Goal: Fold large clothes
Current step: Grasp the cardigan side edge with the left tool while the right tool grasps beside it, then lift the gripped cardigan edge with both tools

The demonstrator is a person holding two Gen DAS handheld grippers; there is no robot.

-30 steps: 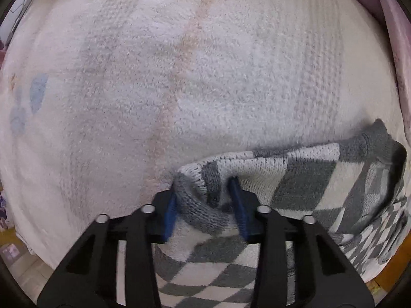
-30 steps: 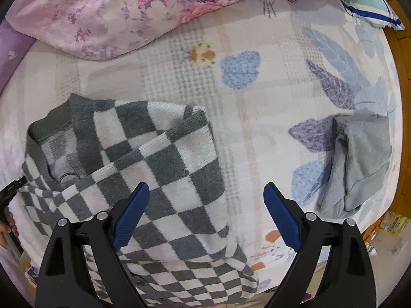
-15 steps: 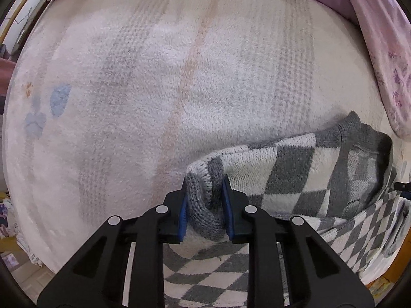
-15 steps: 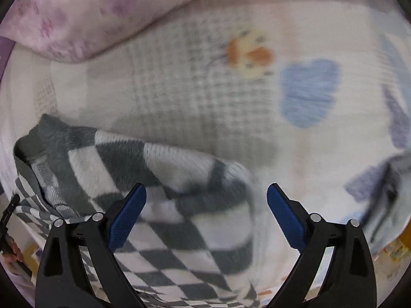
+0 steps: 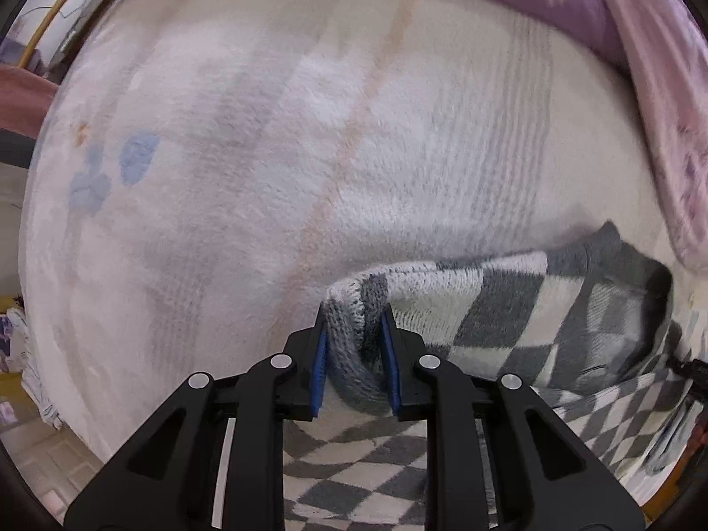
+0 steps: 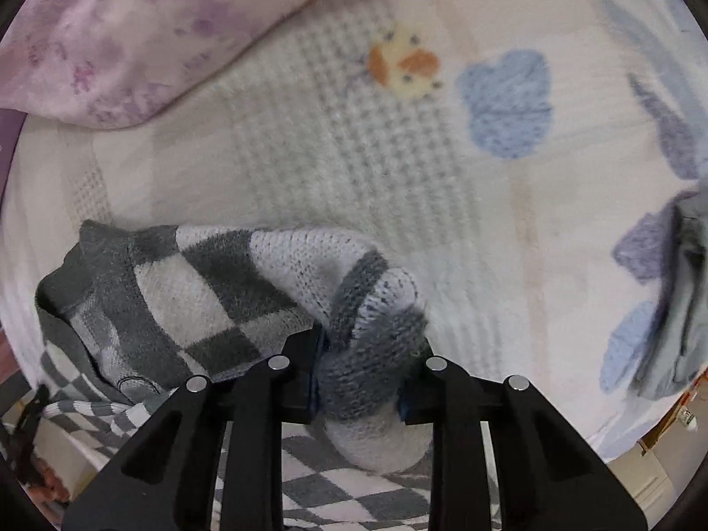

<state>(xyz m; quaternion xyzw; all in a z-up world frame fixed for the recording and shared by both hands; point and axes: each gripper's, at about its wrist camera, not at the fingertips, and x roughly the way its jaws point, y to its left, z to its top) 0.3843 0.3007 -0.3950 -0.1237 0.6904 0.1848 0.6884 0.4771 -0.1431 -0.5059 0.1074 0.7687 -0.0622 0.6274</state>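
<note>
Two tools clamped on one checked sweater, ready to carry a fold.

Left wrist view: the left tool [image 5: 354, 363] pinches a grey ribbed edge of the checked sweater [image 5: 509, 309], as it did half a second ago; the sweater lies on the fleecy bed blanket [image 5: 265, 155], and the purple quilt [image 5: 641, 66] sits beyond the sweater's far side. Right wrist view: the right tool [image 6: 363, 376], gaping wide over the sweater [image 6: 199, 292] half a second ago, has now closed on a bunched grey cuff or hem. A folded grey garment [image 6: 672, 309] lies well apart from the sweater, toward the blanket's edge. With both corners held, the fold itself looks like the next move.
</note>
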